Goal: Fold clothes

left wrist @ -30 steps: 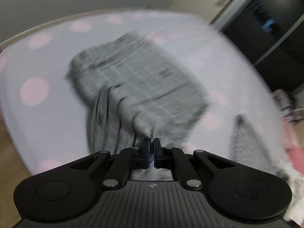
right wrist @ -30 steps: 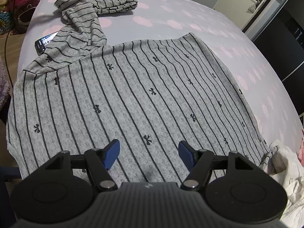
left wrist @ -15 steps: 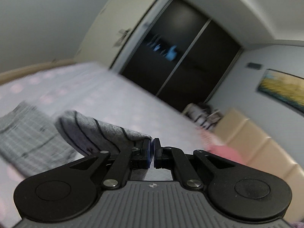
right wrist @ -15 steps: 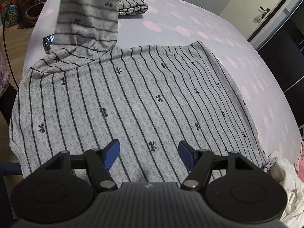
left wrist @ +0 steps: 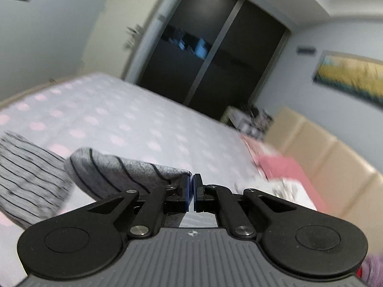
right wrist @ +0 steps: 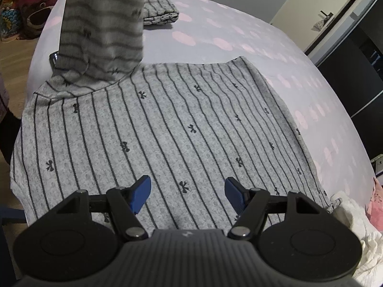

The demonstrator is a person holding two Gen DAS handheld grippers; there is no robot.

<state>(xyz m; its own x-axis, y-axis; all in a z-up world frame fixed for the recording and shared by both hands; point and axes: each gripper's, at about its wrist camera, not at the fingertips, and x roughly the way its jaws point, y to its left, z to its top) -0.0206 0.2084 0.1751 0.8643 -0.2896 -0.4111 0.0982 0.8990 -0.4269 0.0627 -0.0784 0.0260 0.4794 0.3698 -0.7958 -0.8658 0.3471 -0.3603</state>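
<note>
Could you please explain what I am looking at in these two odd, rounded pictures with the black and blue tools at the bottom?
There is no robot here: a person holds a two-finger gripper in each hand, and a wide-angle camera on each one looks forward along its fingers. That is why each picture has black arms with blue pads at the bottom.

One picture is from the left gripper. Its jaws are shut on the end of a grey striped sleeve, lifted above the bed. The room behind is blurred.

The other is from the right gripper. Its jaws stand open with nothing between them, above the grey striped top spread flat on the bed. In this view the lifted sleeve rises at the upper left. Behind it lies a folded striped garment, and a phone peeks out beside the sleeve.
</note>
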